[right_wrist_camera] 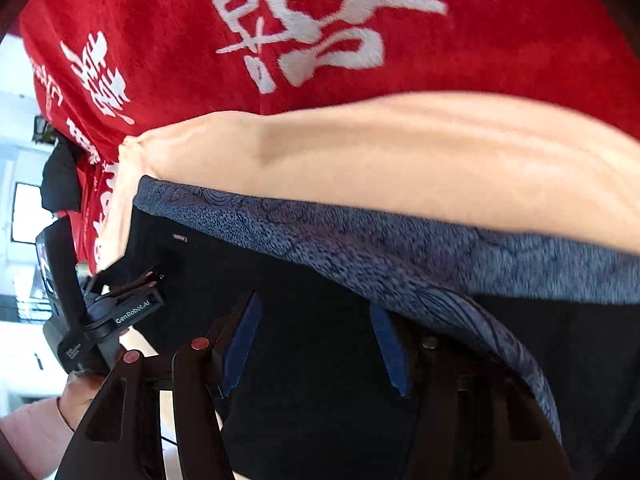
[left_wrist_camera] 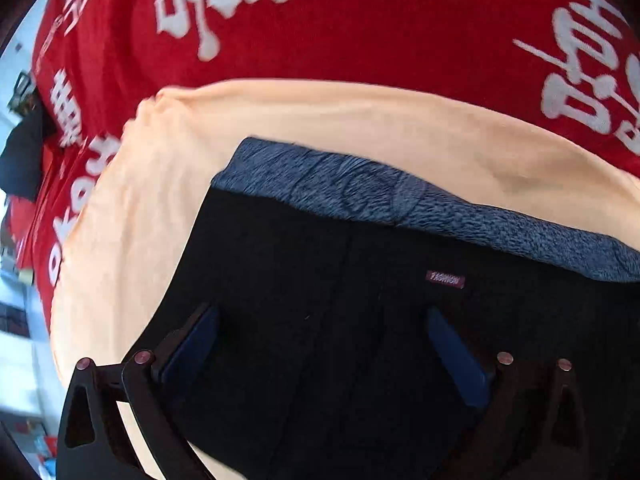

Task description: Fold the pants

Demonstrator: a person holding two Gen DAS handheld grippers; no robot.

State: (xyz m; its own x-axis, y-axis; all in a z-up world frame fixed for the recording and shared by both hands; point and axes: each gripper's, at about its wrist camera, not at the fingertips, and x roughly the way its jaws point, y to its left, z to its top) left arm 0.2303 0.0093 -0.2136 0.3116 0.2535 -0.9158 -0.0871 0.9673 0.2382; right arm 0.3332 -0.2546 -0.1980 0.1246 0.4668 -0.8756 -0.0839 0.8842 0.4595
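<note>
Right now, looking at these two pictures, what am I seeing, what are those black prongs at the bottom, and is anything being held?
Each picture comes from a camera mounted on a hand-held gripper, looking along its two fingers. The first is the left gripper, the second the right gripper. Both hover with jaws apart over black pants with a blue-grey lining; neither seems to hold anything. The pants lie on a peach cloth spread over a red blanket with white lettering. In the right view you also see the left gripper from outside, with the person's hand holding it.
</note>
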